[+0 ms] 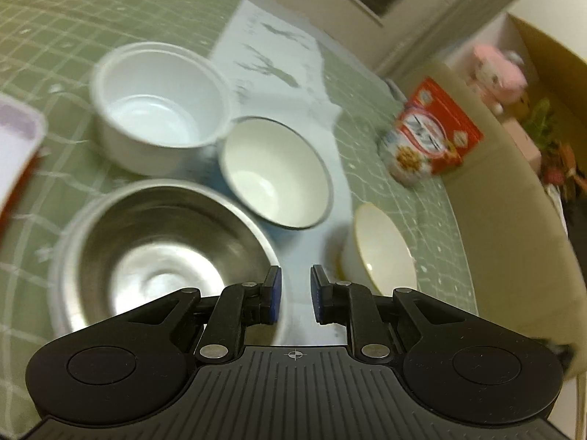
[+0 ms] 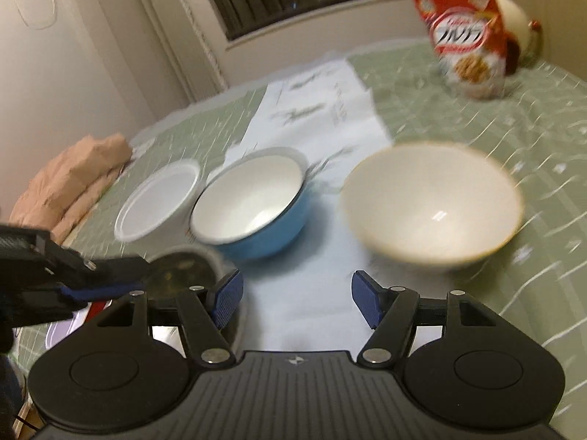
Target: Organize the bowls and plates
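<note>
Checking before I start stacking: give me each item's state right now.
steel bowl: upright, empty
white tub: upright, empty
blue bowl: upright, empty
cream bowl: upright, empty
cereal bag: standing
left gripper: narrow gap, holds nothing
right gripper: open, holds nothing

We see a steel bowl (image 1: 161,253) with a brushed, reflective inside, a glossy blue-enamelled bowl (image 2: 253,205) (white within), a shiny cream ceramic bowl (image 2: 433,201) and a matt white plastic tub (image 1: 157,106). The green tablecloth (image 1: 73,29) looks like soft cloth; the cereal bag (image 2: 466,36) is glossy.
</note>
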{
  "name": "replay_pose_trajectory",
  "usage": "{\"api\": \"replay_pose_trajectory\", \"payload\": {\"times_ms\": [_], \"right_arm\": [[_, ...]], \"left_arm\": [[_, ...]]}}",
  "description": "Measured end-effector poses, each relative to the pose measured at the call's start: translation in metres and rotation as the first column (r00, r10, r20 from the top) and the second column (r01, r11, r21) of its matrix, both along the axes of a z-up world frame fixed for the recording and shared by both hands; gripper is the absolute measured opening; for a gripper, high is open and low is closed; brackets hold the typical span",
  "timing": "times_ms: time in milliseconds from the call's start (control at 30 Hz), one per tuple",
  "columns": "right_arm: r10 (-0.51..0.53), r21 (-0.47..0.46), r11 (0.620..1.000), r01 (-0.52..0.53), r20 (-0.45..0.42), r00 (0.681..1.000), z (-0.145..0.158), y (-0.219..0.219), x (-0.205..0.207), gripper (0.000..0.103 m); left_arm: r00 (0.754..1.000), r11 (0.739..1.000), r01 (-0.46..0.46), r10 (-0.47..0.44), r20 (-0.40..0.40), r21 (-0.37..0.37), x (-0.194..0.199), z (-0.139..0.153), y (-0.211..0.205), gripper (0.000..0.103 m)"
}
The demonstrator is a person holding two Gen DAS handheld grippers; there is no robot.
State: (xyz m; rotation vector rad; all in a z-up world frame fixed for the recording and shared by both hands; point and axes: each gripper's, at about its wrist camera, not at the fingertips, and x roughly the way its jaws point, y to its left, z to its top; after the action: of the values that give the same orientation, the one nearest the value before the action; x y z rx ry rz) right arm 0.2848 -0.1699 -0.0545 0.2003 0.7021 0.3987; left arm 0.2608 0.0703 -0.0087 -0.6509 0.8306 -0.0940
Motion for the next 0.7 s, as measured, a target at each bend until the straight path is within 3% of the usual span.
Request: {"api": "replay_pose_trajectory", "payload": {"times_ms": [200, 333, 400, 433, 533, 700], "right_arm": [[-0.119, 0.028, 0.993, 0.118, 0.043, 0.992, 0.030, -0.077, 0.033, 0.066], [-0.227, 0.001, 0.974, 0.227, 0.036, 0.973, 0.019, -0.115, 0.068, 0.066], [-0.226, 0.020, 0.974, 0.226, -0.011, 0.974, 0.003, -0.127, 0.087, 0.065], [-0.219, 0.031, 0.975, 0.220, -0.041, 0.975, -0.005, -0.130, 0.094, 0.059], [-0.154, 0.076, 0.984, 0.163, -0.113, 0.982, -0.024, -0.127, 0.112, 0.047], [-0.105, 0.121, 0.984, 0.132, -0.210, 0.972, -0.043, -0.121, 0.130, 0.046]], "left_arm": [[0.987, 0.989, 0.147, -0.147, 0.072, 0.011, 0.059, -0.001, -0.053, 0.021], [0.985, 0.981, 0.162, -0.167, 0.046, 0.107, 0.092, -0.012, -0.081, 0.021], [0.985, 0.973, 0.167, -0.171, 0.013, 0.162, 0.106, -0.020, -0.094, 0.021], [0.983, 0.970, 0.181, -0.182, -0.007, 0.163, 0.112, -0.026, -0.097, 0.021], [0.976, 0.964, 0.218, -0.213, -0.046, 0.151, 0.124, -0.037, -0.104, 0.034], [0.968, 0.943, 0.250, -0.240, -0.074, 0.218, 0.138, -0.047, -0.121, 0.037]]}}
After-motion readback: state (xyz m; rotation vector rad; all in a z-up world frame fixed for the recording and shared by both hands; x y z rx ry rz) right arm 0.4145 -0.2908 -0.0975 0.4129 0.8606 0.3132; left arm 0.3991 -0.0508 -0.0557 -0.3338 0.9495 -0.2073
